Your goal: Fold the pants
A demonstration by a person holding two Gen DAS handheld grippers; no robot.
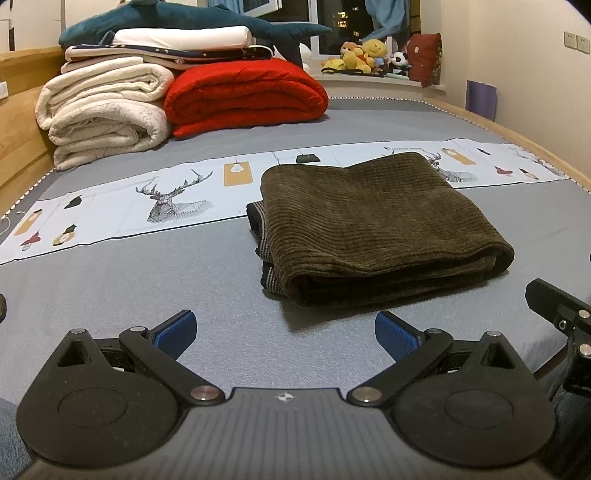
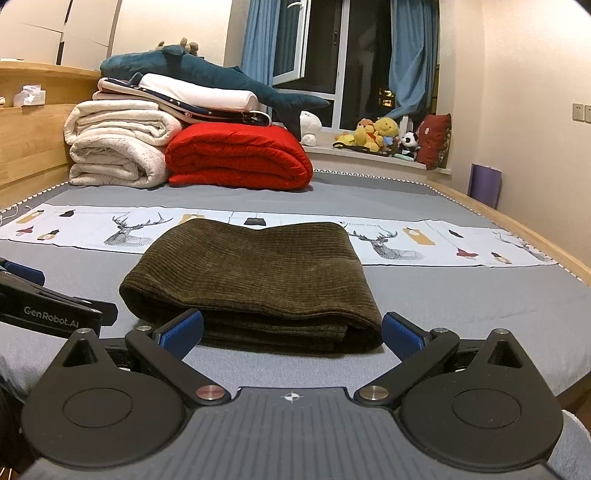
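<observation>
Dark olive corduroy pants (image 1: pixel 373 225) lie folded into a thick rectangle on the grey bed sheet (image 1: pixel 147 295). A striped waistband edge shows at their left side. My left gripper (image 1: pixel 284 334) is open and empty, just short of the pants' near left corner. In the right wrist view the same pants (image 2: pixel 255 277) lie right in front of my right gripper (image 2: pixel 291 332), which is open, its blue pads (image 2: pixel 183 332) level with the near folded edge and apart from it. The left gripper's body (image 2: pixel 48 310) shows at the left of that view.
Folded white blankets (image 1: pixel 107 110), a red quilt (image 1: pixel 243 96) and a plush shark (image 1: pixel 184 18) are stacked at the head of the bed. A printed white strip (image 1: pixel 110 206) crosses the sheet. Plush toys (image 2: pixel 376 136) sit on the windowsill. Wooden bed frame (image 2: pixel 517 229) runs along the right.
</observation>
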